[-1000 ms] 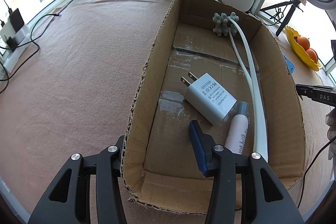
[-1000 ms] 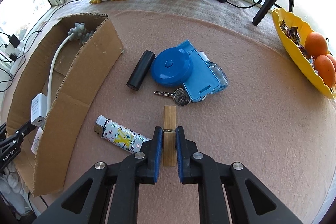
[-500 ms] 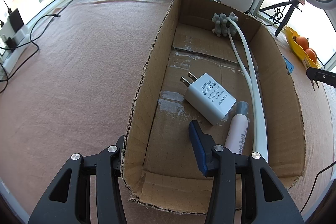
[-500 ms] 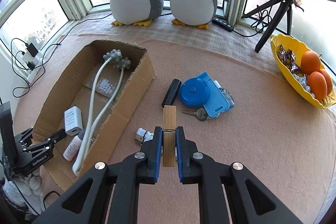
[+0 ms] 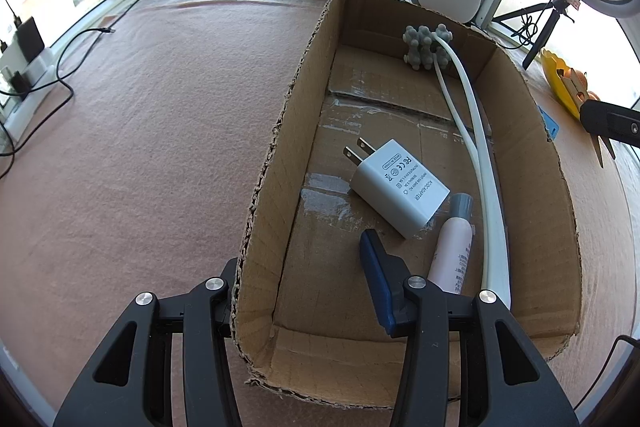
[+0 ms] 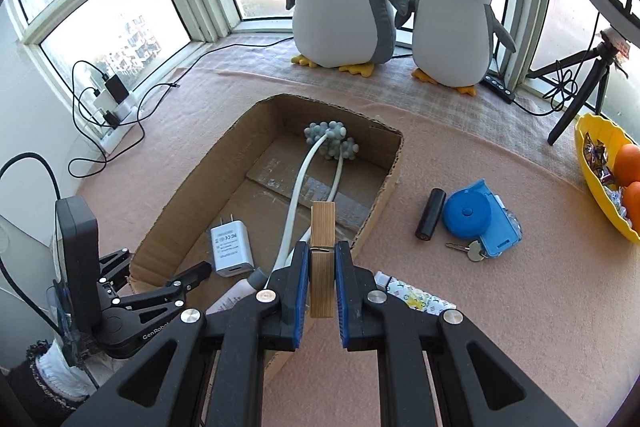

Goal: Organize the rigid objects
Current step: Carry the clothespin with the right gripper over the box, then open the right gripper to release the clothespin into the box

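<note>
My box (image 5: 520, 107) sits on the pink table (image 5: 140, 147); its near wall is partly hidden behind my left gripper (image 5: 304, 291), whose fingers (image 5: 378, 279) are spread wide, one outside the box's left wall and one inside, gripping nothing. In the right view my right gripper (image 6: 322, 283) covers the box's near right corner. Inside the box: a white massager (image 5: 472, 123) with its lower end cut off by my fingers, charger (image 5: 396, 193), and tube (image 5: 452, 243) half hidden. A lighter (image 6: 416, 297) outside the box is mostly blocked. My right fingers (image 6: 300, 287) are clamped on a wooden clip (image 6: 322, 247), held upright above the box's right wall. Blue case (image 6: 496, 223), tape measure (image 6: 464, 215), black cylinder (image 6: 430, 213) and key (image 6: 468, 251) lie together on the table right of the box.
</note>
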Action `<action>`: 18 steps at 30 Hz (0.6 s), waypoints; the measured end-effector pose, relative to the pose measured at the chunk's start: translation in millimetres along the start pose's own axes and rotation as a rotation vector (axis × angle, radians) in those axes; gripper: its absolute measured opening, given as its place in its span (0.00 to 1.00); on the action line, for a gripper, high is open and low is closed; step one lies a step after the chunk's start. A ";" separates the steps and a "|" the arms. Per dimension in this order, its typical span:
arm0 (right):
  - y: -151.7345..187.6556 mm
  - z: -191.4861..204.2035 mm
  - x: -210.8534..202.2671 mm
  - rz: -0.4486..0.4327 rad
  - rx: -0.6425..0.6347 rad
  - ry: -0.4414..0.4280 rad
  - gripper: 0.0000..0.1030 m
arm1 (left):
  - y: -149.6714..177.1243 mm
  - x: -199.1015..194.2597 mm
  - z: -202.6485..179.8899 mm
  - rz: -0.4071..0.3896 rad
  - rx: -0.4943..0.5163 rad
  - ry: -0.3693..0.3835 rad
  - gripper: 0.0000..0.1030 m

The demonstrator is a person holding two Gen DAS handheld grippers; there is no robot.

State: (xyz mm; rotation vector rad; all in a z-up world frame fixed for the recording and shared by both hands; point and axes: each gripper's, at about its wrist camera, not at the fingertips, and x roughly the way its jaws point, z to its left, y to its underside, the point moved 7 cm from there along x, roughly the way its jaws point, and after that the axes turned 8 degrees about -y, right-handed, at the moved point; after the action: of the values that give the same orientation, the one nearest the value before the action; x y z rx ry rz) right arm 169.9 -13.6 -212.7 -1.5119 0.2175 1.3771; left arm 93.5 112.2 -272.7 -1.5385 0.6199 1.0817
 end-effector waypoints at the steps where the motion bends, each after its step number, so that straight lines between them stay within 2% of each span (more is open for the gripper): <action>1: 1.2 4.5 1.4 0.004 -0.008 -0.005 0.11 | 0.0 0.0 0.0 0.000 0.000 0.000 0.45; 18: 9.2 42.0 34.2 0.054 -0.034 -0.047 0.11 | -0.2 -0.1 -0.7 -0.001 -0.001 0.002 0.45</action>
State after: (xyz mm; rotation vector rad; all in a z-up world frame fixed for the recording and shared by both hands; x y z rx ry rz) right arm 148.2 30.3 -237.6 -1.5097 0.2076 1.4646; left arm 93.8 111.5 -272.5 -1.5409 0.6201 1.0806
